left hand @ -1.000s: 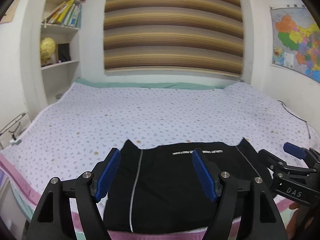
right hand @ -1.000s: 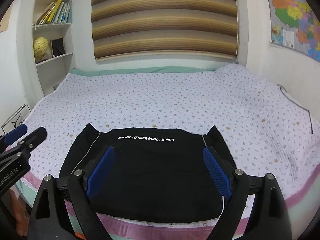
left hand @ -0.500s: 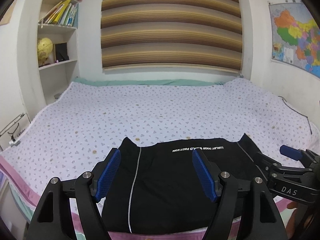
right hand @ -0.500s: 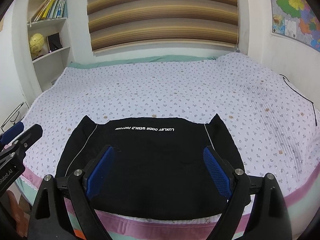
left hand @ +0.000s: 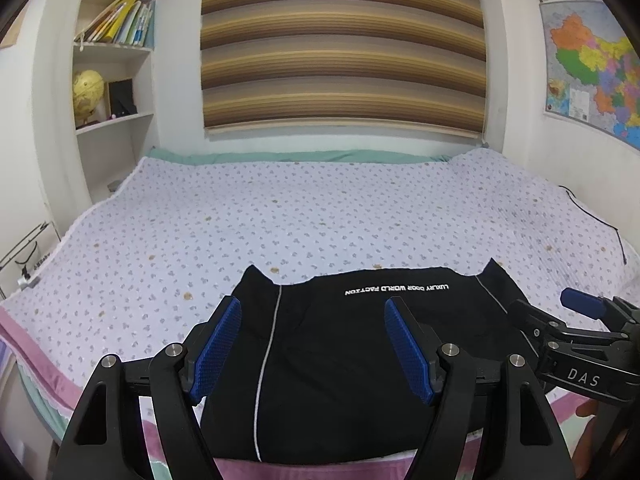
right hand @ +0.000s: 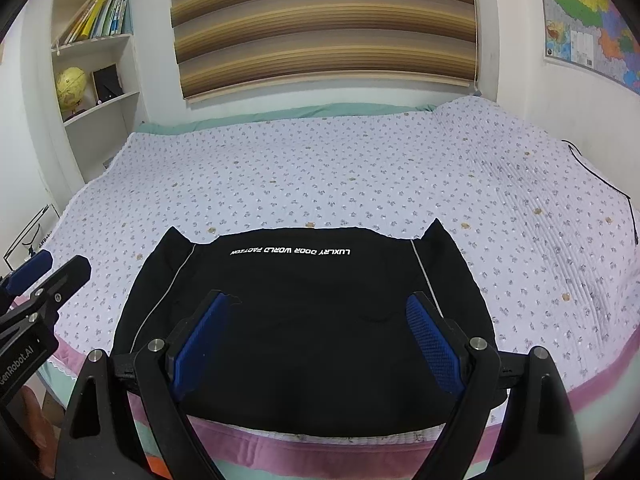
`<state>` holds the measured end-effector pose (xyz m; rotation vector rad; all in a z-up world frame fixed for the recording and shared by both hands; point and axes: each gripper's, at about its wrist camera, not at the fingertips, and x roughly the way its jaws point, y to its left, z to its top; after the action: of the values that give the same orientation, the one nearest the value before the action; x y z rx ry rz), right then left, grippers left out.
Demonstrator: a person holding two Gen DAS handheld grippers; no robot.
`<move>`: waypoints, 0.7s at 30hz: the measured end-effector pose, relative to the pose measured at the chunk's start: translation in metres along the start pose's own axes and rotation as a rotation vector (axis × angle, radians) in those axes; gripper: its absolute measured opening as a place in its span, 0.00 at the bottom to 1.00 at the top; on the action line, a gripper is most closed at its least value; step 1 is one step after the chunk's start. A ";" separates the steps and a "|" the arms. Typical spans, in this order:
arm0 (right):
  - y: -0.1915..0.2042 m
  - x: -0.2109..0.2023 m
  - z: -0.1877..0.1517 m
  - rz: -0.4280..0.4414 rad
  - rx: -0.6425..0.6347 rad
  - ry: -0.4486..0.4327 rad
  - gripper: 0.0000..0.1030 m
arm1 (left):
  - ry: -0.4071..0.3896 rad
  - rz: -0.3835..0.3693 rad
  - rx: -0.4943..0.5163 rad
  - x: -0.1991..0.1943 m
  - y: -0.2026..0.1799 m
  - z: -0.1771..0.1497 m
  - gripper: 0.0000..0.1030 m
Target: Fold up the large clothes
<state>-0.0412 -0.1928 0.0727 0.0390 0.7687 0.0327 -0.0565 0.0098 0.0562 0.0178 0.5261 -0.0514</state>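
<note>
Basically just hovering: left gripper point(left hand: 312, 344) and right gripper point(right hand: 316, 340) both spread wide, empty, above folded black garment point(right hand: 300, 312). Floral bedspread point(right hand: 320, 176) all around, nothing blocking.

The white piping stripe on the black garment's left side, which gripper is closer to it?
Left. The left gripper hangs open right over that stripe; the right gripper, also open, is over the garment's middle.

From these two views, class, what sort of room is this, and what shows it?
Most likely a bedroom at home: a wide bed with a flowered cover, shelves of books, and a black garment laid out for folding.
</note>
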 end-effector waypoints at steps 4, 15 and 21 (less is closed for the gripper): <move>-0.002 0.000 0.000 0.002 0.000 0.000 0.89 | -0.002 0.002 0.002 0.000 0.000 0.000 0.73; 0.003 0.000 -0.002 0.001 0.005 0.006 0.89 | 0.008 0.000 0.009 0.001 0.001 -0.002 0.73; 0.002 0.001 -0.004 0.002 0.002 0.012 0.89 | 0.009 -0.006 0.019 0.001 -0.001 -0.003 0.73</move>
<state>-0.0428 -0.1907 0.0694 0.0416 0.7808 0.0336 -0.0573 0.0092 0.0532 0.0348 0.5342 -0.0619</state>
